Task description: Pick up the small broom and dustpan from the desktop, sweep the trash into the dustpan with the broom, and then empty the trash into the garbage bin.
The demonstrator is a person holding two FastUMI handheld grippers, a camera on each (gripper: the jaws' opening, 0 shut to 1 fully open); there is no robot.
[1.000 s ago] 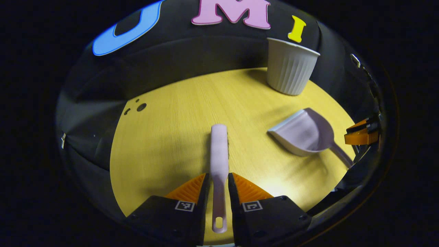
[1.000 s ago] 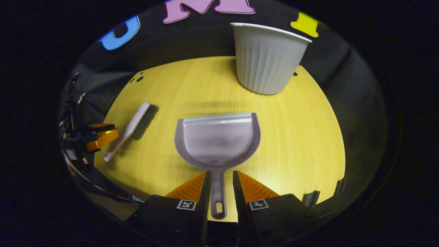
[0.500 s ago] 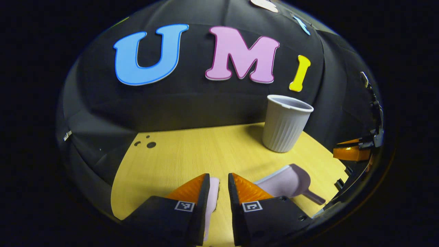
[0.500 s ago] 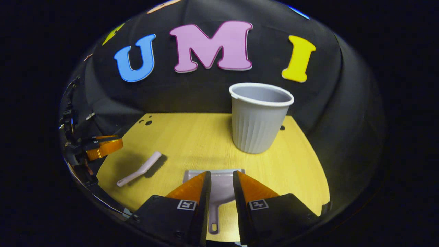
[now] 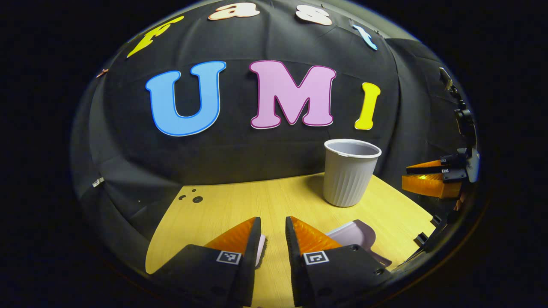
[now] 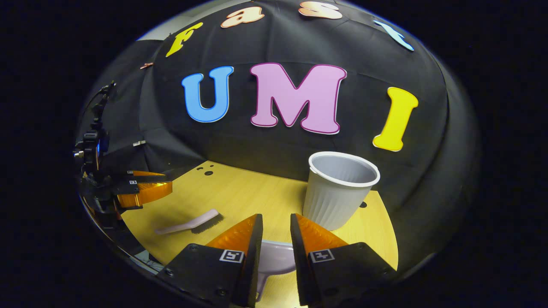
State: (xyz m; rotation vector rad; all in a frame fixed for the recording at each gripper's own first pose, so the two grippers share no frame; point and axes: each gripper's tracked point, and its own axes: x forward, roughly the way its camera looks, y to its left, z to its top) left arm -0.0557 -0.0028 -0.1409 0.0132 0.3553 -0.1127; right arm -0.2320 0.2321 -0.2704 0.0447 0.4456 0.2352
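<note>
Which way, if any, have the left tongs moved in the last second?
Yes: the left tongs tipped upward; in their view the bin dropped from the top edge to the middle.

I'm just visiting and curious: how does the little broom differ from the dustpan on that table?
The broom is a slim, straight stick with dark bristles along one side; the dustpan is a wide, hollow scoop with a short handle. The broom lies to the left, the dustpan nearer the bin. Both are pale lilac plastic and lie flat on the wooden table.

Booth staying dim, overhead light glaring on yellow table (image 5: 239,205); fisheye bending edges, bin (image 6: 338,192) casting soft shadow.
</note>
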